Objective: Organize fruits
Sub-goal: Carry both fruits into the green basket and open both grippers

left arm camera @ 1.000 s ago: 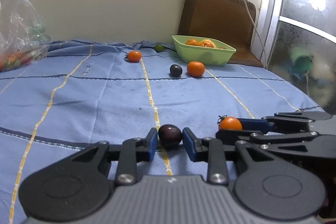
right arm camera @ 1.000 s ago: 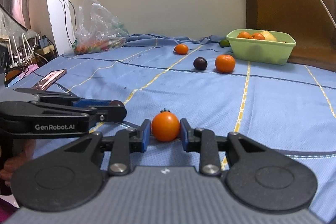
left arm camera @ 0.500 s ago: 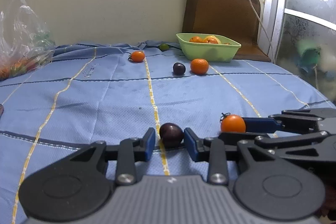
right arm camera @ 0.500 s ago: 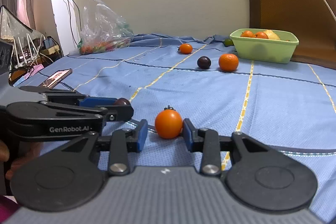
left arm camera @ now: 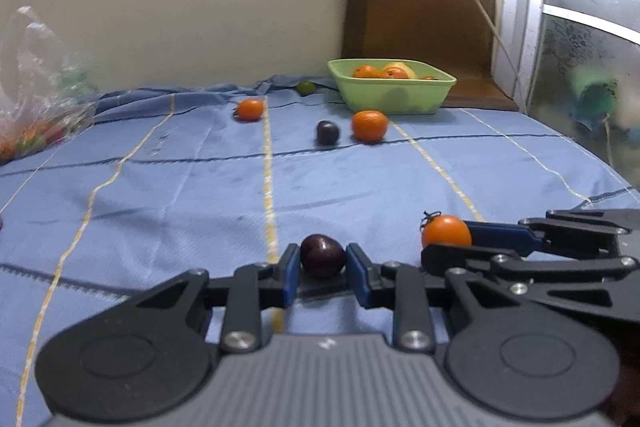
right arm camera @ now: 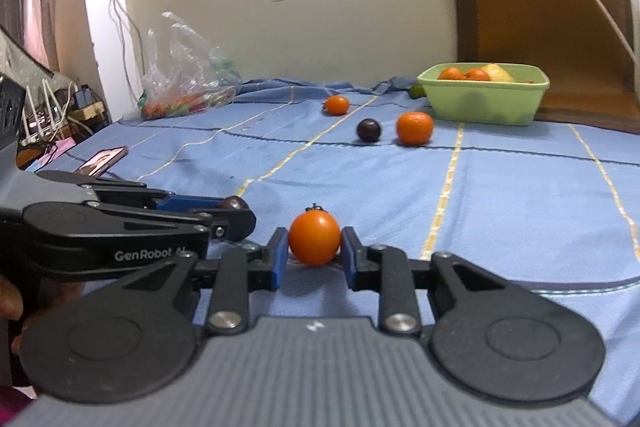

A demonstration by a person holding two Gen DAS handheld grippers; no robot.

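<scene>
Task partly complete. The green bowl [right arm camera: 484,99] stands at the far right corner of the blue cloth [left arm camera: 180,179], against a brown cushion, and already holds several orange fruits and one yellow one. Outstanding on the cloth just before the bowl: a mandarin [right arm camera: 415,128], with a dark plum [right arm camera: 369,129] just beside it, and a small orange fruit [right arm camera: 336,105] farther back toward the far edge; a green fruit [left arm camera: 306,87] lies at the bowl's left side. A plastic bag [right arm camera: 184,75] of produce sits at the far left corner. Near the front edge, two items are in hand. The left gripper [left arm camera: 323,269] has its blue pads clamped on a dark purple plum [left arm camera: 322,255], which sits squarely between the fingertips. The right gripper [right arm camera: 314,253] is clamped on an orange tomato [right arm camera: 315,237], stem upward, centred between the pads. Whether either fruit has cleared the cloth cannot be determined. Judged remaining: carry both to the bowl, then collect the loose fruit.
</scene>
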